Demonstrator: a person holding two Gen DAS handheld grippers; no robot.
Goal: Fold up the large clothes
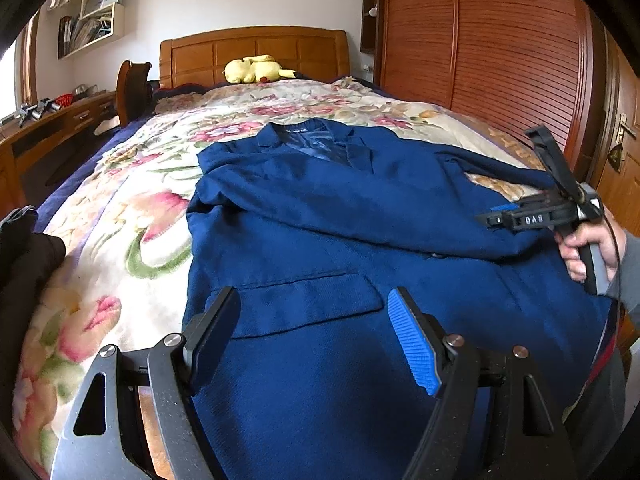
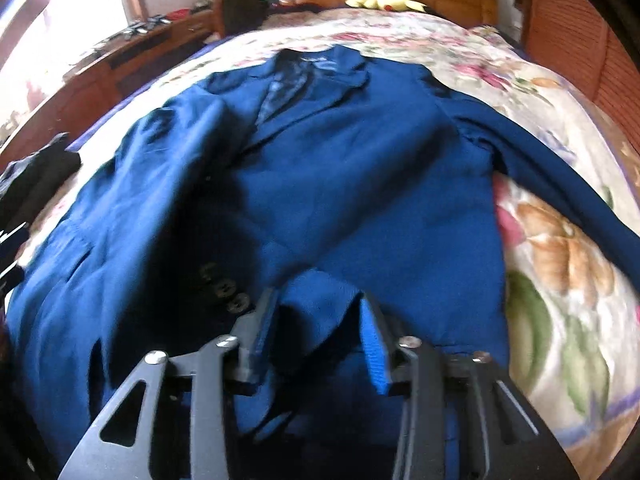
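A large blue jacket [image 1: 320, 208] lies face up on the flowered bed cover, collar toward the headboard; it also fills the right wrist view [image 2: 340, 168]. Its left sleeve is folded across the chest. My left gripper [image 1: 312, 312] is open and empty, hovering over the jacket's lower pocket flap. My right gripper [image 2: 316, 312] has its jaws partly apart around a raised fold of the blue sleeve end; the view is blurred. From the left wrist view the right gripper [image 1: 496, 216] sits over the jacket's right side, held by a hand.
The bed cover [image 1: 132, 216] surrounds the jacket. A yellow plush toy [image 1: 256, 69] lies by the wooden headboard. Dark clothes [image 1: 24, 248] are piled at the bed's left edge. A desk [image 1: 52, 120] stands left, a wooden wardrobe [image 1: 500, 52] right.
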